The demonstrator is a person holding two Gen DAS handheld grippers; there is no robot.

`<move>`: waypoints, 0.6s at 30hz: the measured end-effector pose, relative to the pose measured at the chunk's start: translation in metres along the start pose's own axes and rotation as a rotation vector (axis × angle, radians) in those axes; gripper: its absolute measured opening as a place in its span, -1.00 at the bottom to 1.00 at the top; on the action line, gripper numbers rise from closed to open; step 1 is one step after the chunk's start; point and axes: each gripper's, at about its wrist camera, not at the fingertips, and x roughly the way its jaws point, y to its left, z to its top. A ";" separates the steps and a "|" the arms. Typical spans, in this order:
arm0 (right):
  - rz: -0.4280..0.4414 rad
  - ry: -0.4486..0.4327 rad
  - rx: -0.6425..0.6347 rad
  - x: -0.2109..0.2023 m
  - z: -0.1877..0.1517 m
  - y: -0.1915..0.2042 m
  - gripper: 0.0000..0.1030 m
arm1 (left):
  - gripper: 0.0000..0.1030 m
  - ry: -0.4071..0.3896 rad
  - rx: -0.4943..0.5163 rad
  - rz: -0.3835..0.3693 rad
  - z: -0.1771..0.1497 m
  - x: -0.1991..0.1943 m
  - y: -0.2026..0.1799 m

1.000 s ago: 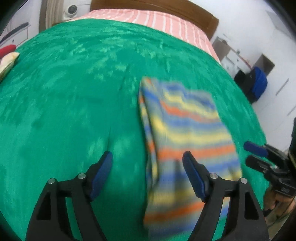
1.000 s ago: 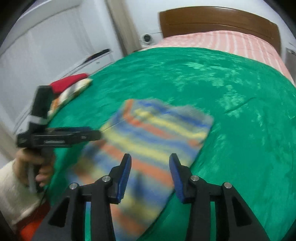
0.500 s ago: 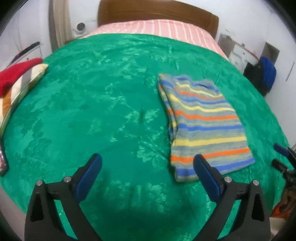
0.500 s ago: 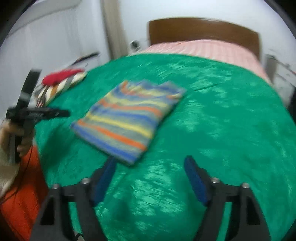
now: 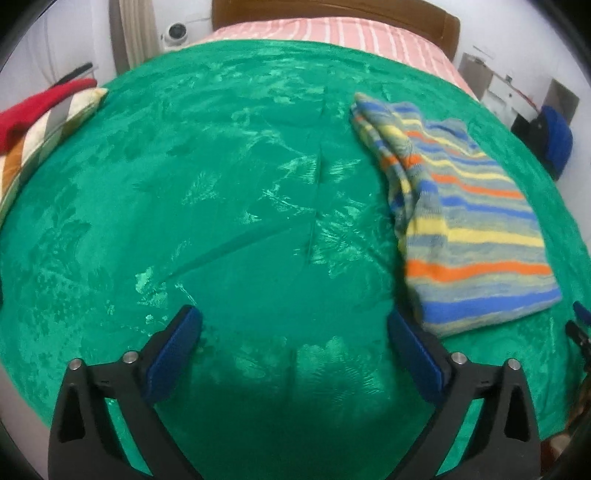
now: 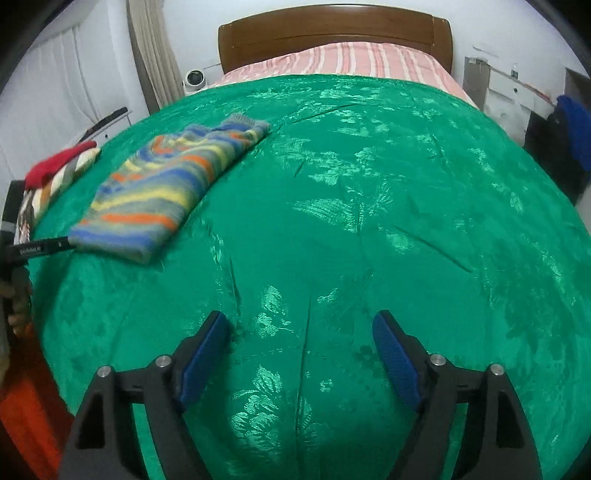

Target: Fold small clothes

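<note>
On the green bedspread (image 5: 221, 184) a folded striped garment (image 5: 469, 221), banded blue, yellow and orange, lies flat. The left gripper (image 5: 291, 325) and right gripper (image 6: 301, 328), jaws just spread wide, hover empty beside it, not touching.

From where I sit, a shiny green patterned bedspread (image 6: 369, 203) covers most of a bed, and beyond its far edge a pink and white striped sheet (image 6: 354, 61) runs up to a dark brown wooden headboard (image 6: 332, 31). The walls are plain white (image 6: 170, 22). A pale pleated curtain (image 6: 151, 55) hangs left of the headboard, with a small white dome camera (image 6: 194, 79) below it. To the right stands white furniture (image 6: 509, 92), with a bright blue bundle (image 6: 574, 118) on something dark beside it. A red cloth on striped cushions (image 5: 40, 118) lies at the left edge.
</note>
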 end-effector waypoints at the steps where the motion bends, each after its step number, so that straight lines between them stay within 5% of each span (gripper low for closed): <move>1: -0.001 -0.008 -0.008 0.001 -0.002 0.002 0.75 | 0.99 -0.002 0.009 0.007 -0.001 0.001 -0.001; 9: -0.014 -0.024 -0.020 0.010 -0.010 0.009 0.91 | 0.99 -0.021 0.025 0.008 -0.005 0.006 -0.001; 18: -0.017 0.049 -0.046 0.020 -0.006 0.013 0.99 | 0.98 0.058 0.057 -0.039 0.007 0.008 0.005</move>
